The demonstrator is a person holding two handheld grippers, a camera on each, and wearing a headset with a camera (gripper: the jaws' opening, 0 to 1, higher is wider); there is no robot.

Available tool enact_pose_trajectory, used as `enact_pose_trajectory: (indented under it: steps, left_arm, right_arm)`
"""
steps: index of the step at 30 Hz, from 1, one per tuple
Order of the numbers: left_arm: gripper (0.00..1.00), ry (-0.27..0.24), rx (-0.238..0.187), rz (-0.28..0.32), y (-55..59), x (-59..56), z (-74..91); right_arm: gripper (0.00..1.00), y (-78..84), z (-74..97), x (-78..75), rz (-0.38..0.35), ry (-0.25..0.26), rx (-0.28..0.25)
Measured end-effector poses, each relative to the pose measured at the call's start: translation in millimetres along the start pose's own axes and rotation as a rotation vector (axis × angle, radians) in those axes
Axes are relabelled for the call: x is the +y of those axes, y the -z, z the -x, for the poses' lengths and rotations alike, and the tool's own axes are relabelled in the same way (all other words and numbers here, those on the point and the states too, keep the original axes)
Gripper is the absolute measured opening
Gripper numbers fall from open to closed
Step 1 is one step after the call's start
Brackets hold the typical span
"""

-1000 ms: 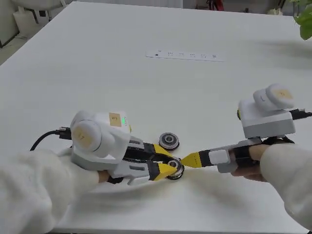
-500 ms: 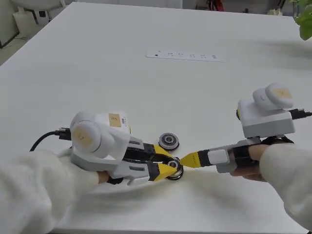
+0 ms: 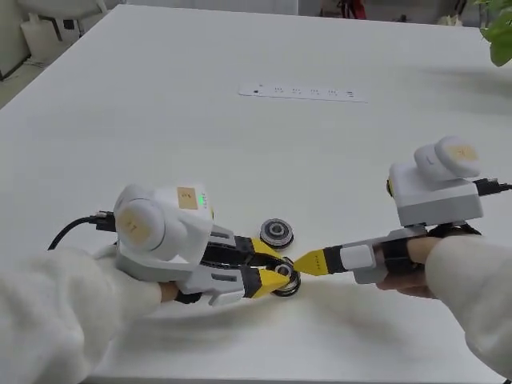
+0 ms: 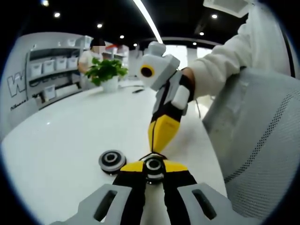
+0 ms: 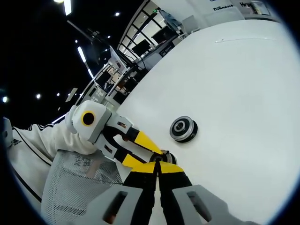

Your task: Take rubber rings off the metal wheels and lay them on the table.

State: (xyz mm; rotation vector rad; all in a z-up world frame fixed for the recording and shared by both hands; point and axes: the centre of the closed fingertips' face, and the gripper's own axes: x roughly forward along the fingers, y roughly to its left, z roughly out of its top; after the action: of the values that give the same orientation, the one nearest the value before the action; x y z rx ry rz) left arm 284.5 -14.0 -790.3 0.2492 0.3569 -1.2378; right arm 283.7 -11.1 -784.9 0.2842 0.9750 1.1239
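A small metal wheel (image 3: 285, 278) with a black rubber ring sits low over the table, and my left gripper (image 3: 278, 276) is shut on it. The left gripper view has this wheel (image 4: 153, 166) between the yellow fingertips (image 4: 130, 166). My right gripper (image 3: 298, 262) reaches in from the right with its jaws shut, tips at the wheel's rim where the ring (image 5: 165, 154) runs. In its own view the right gripper (image 5: 157, 168) meets the left gripper (image 5: 136, 145) at the wheel. A second wheel (image 3: 277, 231) with its ring on lies flat just behind; it shows as the second wheel (image 4: 112, 160) and the second wheel (image 5: 183, 128).
A white power strip (image 3: 302, 91) lies far back on the white table (image 3: 160, 120). A black cable (image 3: 72, 228) trails off the left gripper. A potted plant (image 4: 105, 72) stands at the table's far end. The table's near edge runs just below both hands.
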Motion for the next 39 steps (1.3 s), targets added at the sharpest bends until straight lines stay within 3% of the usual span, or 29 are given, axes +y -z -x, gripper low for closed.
enact_pose_trajectory:
  steps: [16,32,39]
  left_arm:
    - [0.14,0.0,-0.002,0.001,-0.2,0.1,-0.6]
    - [0.14,-0.003,0.025,0.02,0.6,-0.3,1.1]
    - [0.18,0.008,0.038,0.059,-0.2,-3.6,1.3]
  right_arm:
    - [0.0,-6.5,1.2,5.7,0.014,-0.026,-0.029]
    - [0.0,-0.6,-0.2,0.0,0.081,0.021,0.005]
    - [0.0,0.2,0.3,-1.1,0.081,0.025,0.009]
